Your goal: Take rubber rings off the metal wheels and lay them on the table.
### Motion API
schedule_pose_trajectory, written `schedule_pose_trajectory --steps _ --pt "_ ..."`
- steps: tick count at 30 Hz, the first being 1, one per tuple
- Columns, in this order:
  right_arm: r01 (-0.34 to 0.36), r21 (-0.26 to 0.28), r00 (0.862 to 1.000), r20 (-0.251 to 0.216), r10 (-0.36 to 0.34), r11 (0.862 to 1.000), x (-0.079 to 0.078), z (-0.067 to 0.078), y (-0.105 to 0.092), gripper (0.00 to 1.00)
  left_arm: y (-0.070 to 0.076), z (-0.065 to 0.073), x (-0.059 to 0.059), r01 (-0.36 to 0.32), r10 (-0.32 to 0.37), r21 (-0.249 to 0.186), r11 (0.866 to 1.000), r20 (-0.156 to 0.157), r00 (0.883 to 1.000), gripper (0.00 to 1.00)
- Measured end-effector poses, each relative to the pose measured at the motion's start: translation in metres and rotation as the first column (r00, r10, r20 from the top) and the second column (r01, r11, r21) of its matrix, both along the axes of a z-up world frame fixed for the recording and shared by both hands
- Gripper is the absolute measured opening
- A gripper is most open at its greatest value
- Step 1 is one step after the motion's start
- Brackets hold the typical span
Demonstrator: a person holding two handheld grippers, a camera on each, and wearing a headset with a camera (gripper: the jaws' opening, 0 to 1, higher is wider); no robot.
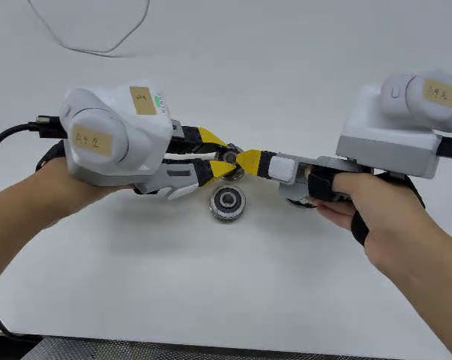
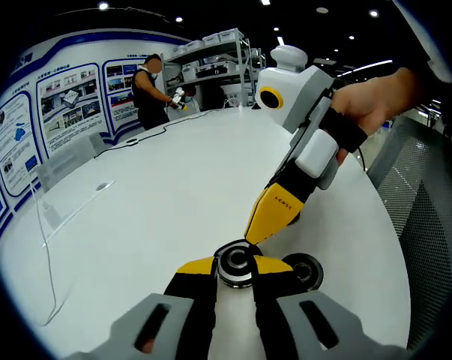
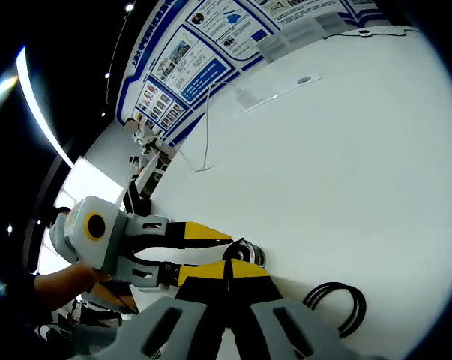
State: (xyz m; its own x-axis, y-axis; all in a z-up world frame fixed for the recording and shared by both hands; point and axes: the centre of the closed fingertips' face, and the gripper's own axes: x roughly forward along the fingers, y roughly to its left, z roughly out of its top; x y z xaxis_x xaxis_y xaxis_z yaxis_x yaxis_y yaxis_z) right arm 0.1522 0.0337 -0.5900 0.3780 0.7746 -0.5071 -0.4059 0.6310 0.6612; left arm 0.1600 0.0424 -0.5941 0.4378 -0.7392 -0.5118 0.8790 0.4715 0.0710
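Observation:
My left gripper (image 1: 224,162) is shut on a small metal wheel (image 1: 230,159) and holds it just above the white table (image 1: 211,285). In the left gripper view the wheel (image 2: 237,262) sits between the yellow fingertips (image 2: 196,267), with a black rubber ring around its rim. My right gripper (image 1: 245,160) comes in from the right, its yellow jaws pressed together at that rim, pinching the ring. The right gripper view has its tips (image 3: 229,268) against the wheel (image 3: 246,252). A second wheel (image 1: 227,202) lies flat on the table just below.
Loose black rubber rings (image 3: 335,304) lie on the table beside my right gripper. A thin cable (image 1: 91,46) loops at the far side. The table's front edge (image 1: 211,346) is close to me. A person (image 2: 147,90) stands far off.

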Motion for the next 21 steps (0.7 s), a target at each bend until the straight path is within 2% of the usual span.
schedule_pose_trajectory --steps 5,8,10,16,21 --pt "-0.003 -0.004 1.000 0.004 0.003 1.000 0.000 0.000 0.002 0.01 0.008 0.010 0.001 -0.030 0.030 -0.030 0.999 0.001 1.000 0.23" --pt "-0.014 0.001 1.000 0.009 0.014 1.000 -0.001 0.002 0.006 0.01 0.013 0.020 0.003 -0.085 0.084 -0.096 0.992 -0.020 0.996 0.26" --pt "-0.026 0.010 1.000 0.013 0.026 1.000 -0.001 0.005 0.010 0.01 0.018 0.028 0.005 -0.114 0.113 -0.129 0.985 -0.014 0.994 0.29" --pt "-0.061 0.027 0.998 0.015 0.061 0.998 -0.007 0.011 0.020 0.01 0.035 0.044 0.004 -0.161 0.162 -0.170 0.972 -0.009 0.987 0.35" --pt "-0.088 0.059 0.996 0.009 0.087 0.994 -0.017 0.023 0.012 0.01 0.047 0.048 0.002 -0.205 0.205 -0.196 0.959 -0.020 0.979 0.44"
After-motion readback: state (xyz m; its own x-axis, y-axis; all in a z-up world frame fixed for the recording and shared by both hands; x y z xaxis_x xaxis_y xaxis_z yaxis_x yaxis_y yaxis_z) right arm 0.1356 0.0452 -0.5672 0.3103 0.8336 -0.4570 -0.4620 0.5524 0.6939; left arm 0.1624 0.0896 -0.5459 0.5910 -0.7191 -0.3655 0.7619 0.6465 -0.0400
